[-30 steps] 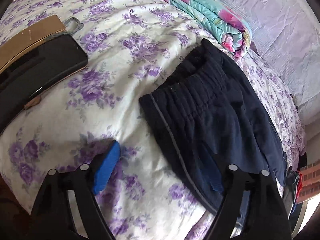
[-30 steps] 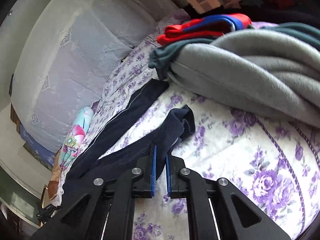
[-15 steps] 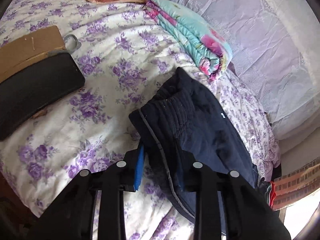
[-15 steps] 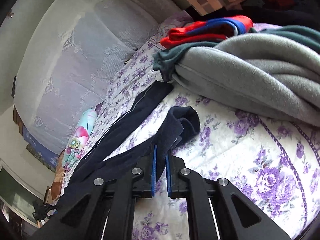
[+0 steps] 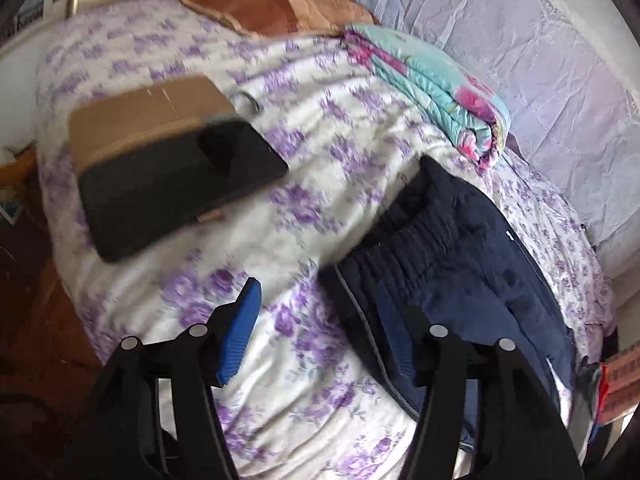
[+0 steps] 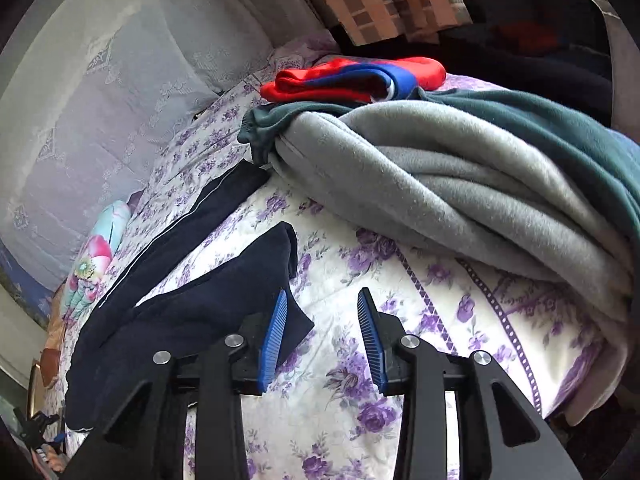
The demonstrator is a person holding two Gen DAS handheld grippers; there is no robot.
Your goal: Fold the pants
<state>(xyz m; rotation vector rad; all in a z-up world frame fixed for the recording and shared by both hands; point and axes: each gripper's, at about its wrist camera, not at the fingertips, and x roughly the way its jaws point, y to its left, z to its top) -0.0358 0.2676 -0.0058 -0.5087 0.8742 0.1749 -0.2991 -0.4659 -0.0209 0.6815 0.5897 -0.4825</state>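
Dark navy pants [image 5: 452, 256] with an elastic waistband lie on the purple floral bed sheet [image 5: 320, 128]. My left gripper [image 5: 316, 320] is open; its right finger rests over the waistband edge and its left blue pad [image 5: 240, 332] is over bare sheet. In the right wrist view the pant legs [image 6: 192, 288] stretch away to the left, one leg end lying just left of my right gripper [image 6: 324, 332], which is open and empty above the sheet.
A black and brown flat case [image 5: 168, 168] lies left on the bed. A folded teal floral quilt [image 5: 436, 84] lies by the wall. A grey fleece blanket [image 6: 460, 184] and red and blue clothes [image 6: 352, 78] are piled at the right.
Both grippers have opened. My left gripper let go of the waistband and my right gripper let go of the pant leg, which now lies flat on the sheet.
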